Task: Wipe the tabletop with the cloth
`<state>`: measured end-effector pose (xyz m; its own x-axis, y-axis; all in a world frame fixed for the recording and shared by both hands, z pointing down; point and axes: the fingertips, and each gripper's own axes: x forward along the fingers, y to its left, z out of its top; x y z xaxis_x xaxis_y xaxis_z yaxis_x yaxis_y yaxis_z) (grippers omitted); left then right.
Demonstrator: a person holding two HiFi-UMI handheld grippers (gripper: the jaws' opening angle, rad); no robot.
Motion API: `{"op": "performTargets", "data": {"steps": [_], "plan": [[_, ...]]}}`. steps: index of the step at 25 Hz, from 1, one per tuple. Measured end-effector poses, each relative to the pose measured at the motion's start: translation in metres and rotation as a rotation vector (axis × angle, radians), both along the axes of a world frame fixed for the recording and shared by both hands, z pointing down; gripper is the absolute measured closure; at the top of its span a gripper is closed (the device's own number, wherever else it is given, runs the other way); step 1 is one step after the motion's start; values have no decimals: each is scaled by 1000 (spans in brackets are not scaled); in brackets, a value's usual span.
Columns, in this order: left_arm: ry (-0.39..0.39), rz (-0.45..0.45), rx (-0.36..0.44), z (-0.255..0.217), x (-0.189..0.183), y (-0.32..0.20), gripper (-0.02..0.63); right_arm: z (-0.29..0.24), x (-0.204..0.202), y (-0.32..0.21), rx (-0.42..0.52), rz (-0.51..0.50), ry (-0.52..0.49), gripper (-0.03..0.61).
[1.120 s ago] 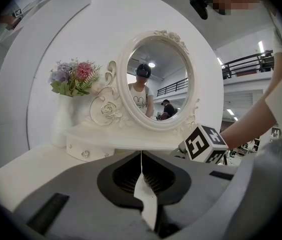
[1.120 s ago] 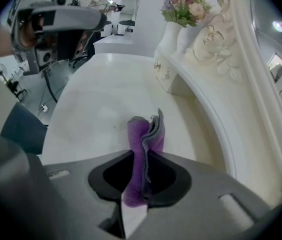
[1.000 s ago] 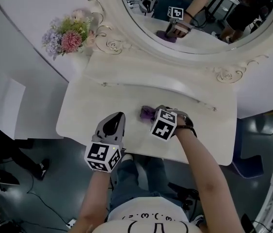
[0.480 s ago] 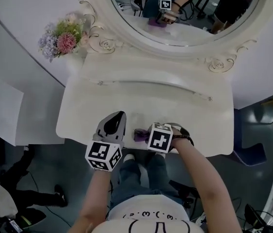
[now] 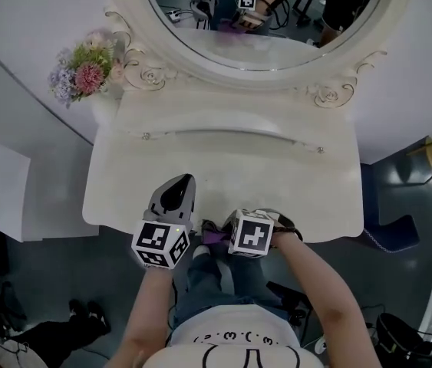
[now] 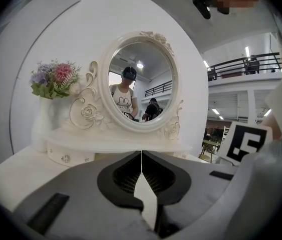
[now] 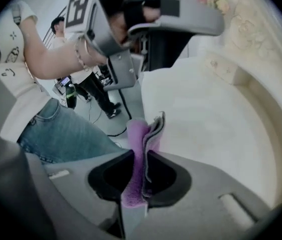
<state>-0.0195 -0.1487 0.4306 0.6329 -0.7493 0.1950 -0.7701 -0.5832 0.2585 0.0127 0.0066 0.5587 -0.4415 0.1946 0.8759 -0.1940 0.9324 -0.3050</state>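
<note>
- Since a second ago, my right gripper has dragged the cloth from the middle of the tabletop back to its front edge, close to my body.
- My left gripper has kept its place at the front, just left of the cloth.
- My right jaws are clamped on the cloth, pinching a folded bunch of it upright between the dark pads.
- The cloth is purple and fuzzy, soft like microfibre. It is folded into several layers, and a thin grey edge runs along the right side of the fold.
- The cloth sticks out past the jaw tips. In the right gripper view it sits right at the rim, with pale tabletop to its right and my blue jeans to its left.
- My left jaws are closed tip to tip with nothing between them. In the left gripper view only a thin seam shows where the grey shells meet.
- The tabletop is cream, smooth and matte, with a curved front rim and rounded corners.
- A raised shelf with small round knobs runs along the back of the tabletop.
- An oval mirror stands above the shelf in a carved white frame of scrolls and roses.
- A white vase of pink and lilac flowers stands at the shelf's left end.
</note>
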Motion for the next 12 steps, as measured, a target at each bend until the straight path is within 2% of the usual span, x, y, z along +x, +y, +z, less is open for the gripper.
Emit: {"op": "performTargets", "data": {"steps": [5,8,12], "plan": [[-6,-24,-3,0,-1,-4,611,-25,47,-76,141,202,-23,506],[-11,-49,-10,3,-4,-6,611,-29,78,-120,242,290,12,506],[-19,-79,-28,9,-3,-11,611,-22,113,-173,387,351,106,506]]}}
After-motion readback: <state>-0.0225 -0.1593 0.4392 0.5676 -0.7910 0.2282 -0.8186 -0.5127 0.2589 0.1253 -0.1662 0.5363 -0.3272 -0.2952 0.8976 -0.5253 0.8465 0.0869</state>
